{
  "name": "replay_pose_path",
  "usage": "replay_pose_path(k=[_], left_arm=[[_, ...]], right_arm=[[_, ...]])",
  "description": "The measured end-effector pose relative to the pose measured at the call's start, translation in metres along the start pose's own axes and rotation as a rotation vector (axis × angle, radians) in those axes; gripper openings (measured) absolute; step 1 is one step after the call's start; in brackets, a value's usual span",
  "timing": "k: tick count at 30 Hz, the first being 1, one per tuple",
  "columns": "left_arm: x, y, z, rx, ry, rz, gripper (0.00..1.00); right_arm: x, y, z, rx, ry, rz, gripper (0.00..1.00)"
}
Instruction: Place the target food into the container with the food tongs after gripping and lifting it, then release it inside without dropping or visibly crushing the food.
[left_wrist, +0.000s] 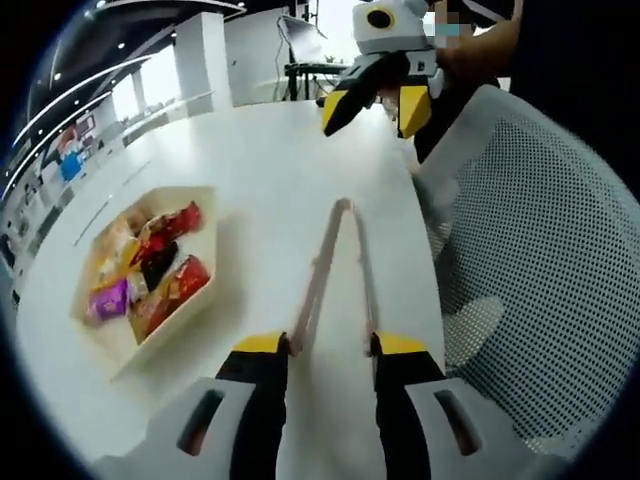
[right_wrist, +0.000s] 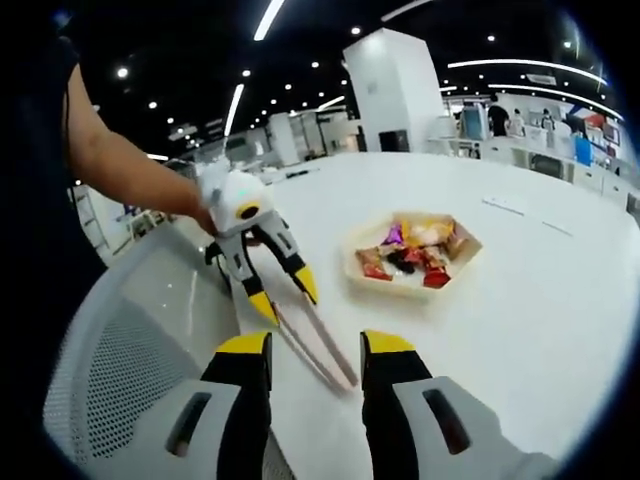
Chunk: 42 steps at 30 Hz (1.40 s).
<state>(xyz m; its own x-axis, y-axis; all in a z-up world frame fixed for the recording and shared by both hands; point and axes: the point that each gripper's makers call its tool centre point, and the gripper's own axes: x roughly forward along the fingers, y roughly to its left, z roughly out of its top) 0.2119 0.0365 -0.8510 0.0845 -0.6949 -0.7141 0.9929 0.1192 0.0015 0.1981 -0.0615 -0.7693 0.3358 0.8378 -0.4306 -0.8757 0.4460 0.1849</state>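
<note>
The left yellow-tipped gripper (left_wrist: 330, 345) clasps the pale pink food tongs (left_wrist: 338, 262) by their handle end; the right yellow-tipped gripper (right_wrist: 314, 348) hangs released. Wrapped snacks sit in the hexagonal wooden tray (right_wrist: 412, 248) — next, judging so, reaching one.

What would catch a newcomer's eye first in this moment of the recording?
The hexagonal tray of bright snack packets stands out on the white table, left of the left gripper. That gripper holds pale food tongs by their open ends, the joined end pointing away. Across the table hovers the right gripper, open and empty, near a white mesh chair.
</note>
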Motion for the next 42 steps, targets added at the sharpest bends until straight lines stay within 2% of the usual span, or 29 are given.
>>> replay_pose_path(k=[3,4,5,9,11,16,18,23,28,31,35,42], left_arm=[[-0.002,0.005,0.0,-0.024,-0.005,0.029,0.34],[-0.004,0.006,0.001,-0.042,-0.02,0.036,0.36],[-0.006,0.006,0.007,-0.096,-0.066,0.037,0.38],[-0.017,0.013,0.011,-0.11,-0.089,0.079,0.49],[-0.026,0.022,0.016,-0.132,-0.121,0.122,0.55],[-0.059,0.043,0.03,-0.27,-0.254,0.227,0.69],[-0.07,0.048,0.031,-0.285,-0.287,0.262,0.75],[-0.105,0.056,0.017,-0.307,-0.302,0.355,0.83],[-0.132,0.052,0.005,-0.34,-0.308,0.405,0.91],[-0.147,0.049,0.002,-0.373,-0.329,0.45,0.96],[-0.156,0.046,-0.007,-0.402,-0.338,0.489,0.99],[-0.158,0.038,-0.018,-0.438,-0.368,0.525,0.99]], right_arm=[[-0.001,-0.001,0.001,-0.001,-0.001,-0.003,0.34],[-0.001,-0.001,0.002,-0.002,-0.001,-0.003,0.34],[-0.002,-0.003,0.002,-0.002,0.0,-0.006,0.35],[-0.004,-0.008,0.004,-0.003,-0.002,-0.018,0.35],[-0.006,-0.011,0.006,-0.003,-0.007,-0.026,0.36],[-0.016,-0.023,0.012,-0.012,-0.016,-0.061,0.38],[-0.021,-0.031,0.012,-0.014,-0.02,-0.081,0.42],[-0.047,-0.057,0.012,-0.015,-0.034,-0.196,0.53],[-0.075,-0.08,0.009,-0.054,-0.052,-0.312,0.64],[-0.088,-0.088,0.002,-0.071,-0.05,-0.358,0.75],[-0.1,-0.095,-0.011,-0.061,-0.04,-0.415,0.86],[-0.109,-0.096,-0.026,-0.055,-0.049,-0.463,0.95]])
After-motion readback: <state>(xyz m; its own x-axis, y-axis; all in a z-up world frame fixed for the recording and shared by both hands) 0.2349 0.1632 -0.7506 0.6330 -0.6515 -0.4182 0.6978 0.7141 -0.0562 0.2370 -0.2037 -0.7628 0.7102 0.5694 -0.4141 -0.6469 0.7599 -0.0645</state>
